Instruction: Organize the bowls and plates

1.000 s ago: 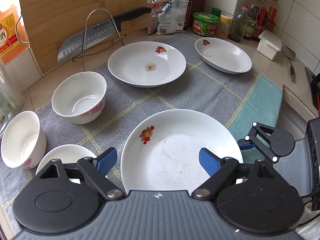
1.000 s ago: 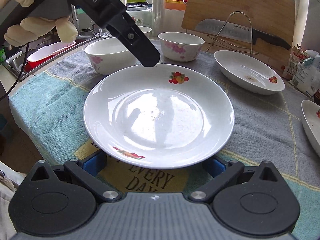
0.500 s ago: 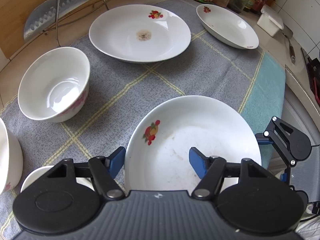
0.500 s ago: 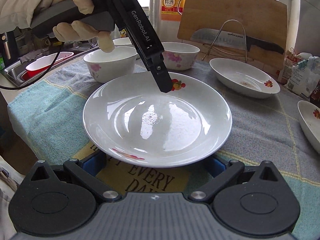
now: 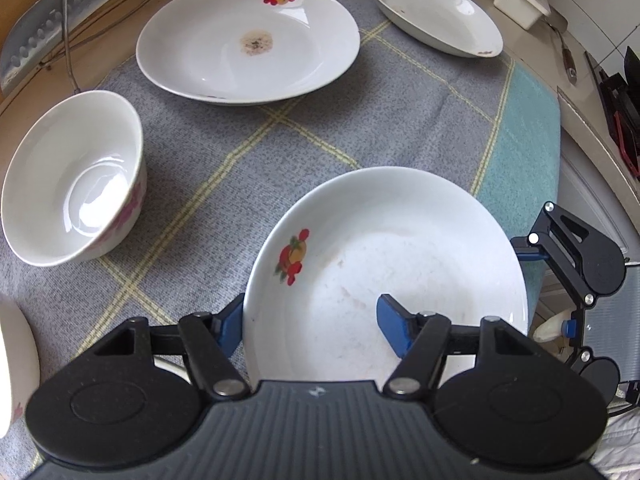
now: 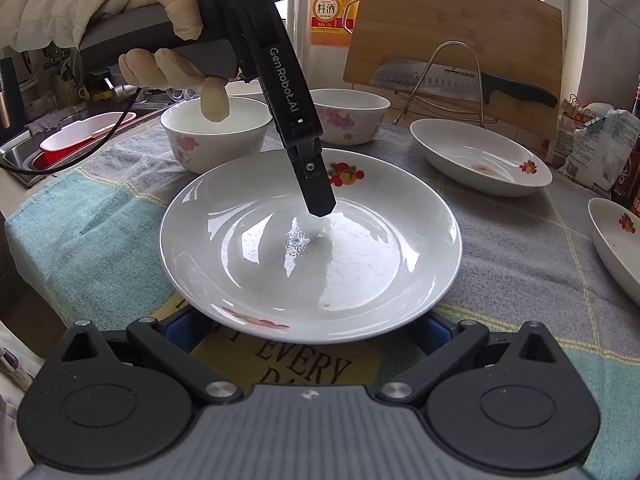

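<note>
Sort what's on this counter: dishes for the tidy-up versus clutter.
For the job: near plate, stained plate, third plate, two pink-flowered bowls.

Lying about: knife, cutting board, cooking-wine bottle, snack bags.

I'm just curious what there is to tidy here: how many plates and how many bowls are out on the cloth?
Plates: 3
Bowls: 3 (of the third, only a rim shows)
Total: 6
</note>
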A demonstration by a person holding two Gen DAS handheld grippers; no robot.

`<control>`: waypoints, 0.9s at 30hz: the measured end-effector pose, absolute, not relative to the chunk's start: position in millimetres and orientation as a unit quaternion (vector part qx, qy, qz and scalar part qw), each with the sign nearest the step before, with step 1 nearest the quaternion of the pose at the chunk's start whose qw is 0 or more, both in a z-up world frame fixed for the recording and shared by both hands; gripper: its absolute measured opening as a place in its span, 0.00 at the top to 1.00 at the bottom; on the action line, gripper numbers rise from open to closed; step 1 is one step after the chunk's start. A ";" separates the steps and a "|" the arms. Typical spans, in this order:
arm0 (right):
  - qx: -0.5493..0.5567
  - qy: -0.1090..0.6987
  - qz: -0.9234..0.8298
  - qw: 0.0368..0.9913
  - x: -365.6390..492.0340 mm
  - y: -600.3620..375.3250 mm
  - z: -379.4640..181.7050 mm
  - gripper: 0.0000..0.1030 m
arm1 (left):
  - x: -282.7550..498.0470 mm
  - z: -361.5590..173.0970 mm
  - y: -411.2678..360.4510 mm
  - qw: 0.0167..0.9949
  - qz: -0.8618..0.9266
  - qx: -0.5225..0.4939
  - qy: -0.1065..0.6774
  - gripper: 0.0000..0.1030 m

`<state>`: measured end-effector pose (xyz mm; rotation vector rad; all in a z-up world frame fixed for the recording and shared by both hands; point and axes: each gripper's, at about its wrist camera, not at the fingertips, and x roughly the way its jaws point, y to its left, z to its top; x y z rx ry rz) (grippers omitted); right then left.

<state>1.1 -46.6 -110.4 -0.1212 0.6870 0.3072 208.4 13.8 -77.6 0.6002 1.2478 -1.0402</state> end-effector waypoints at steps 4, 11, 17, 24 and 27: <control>-0.059 0.342 0.143 0.927 2.5 -44.7 -108.8 0.00 | 211.5 -79.3 11.6 0.638 -0.464 0.267 0.554 0.36; -0.064 0.348 0.133 0.926 2.7 -42.2 -106.8 0.00 | 221.6 -80.9 7.9 0.611 -0.477 0.263 0.575 0.36; -0.063 0.350 0.129 0.926 2.5 -41.5 -106.5 0.00 | 222.8 -81.6 5.1 0.599 -0.481 0.272 0.579 0.35; -0.063 0.356 0.127 0.924 3.5 -41.4 -105.8 0.00 | 220.3 -81.3 2.6 0.601 -0.481 0.271 0.578 0.35; -0.062 0.360 0.128 0.922 4.3 -42.2 -105.0 0.00 | 220.3 -80.5 2.3 0.602 -0.481 0.270 0.578 0.35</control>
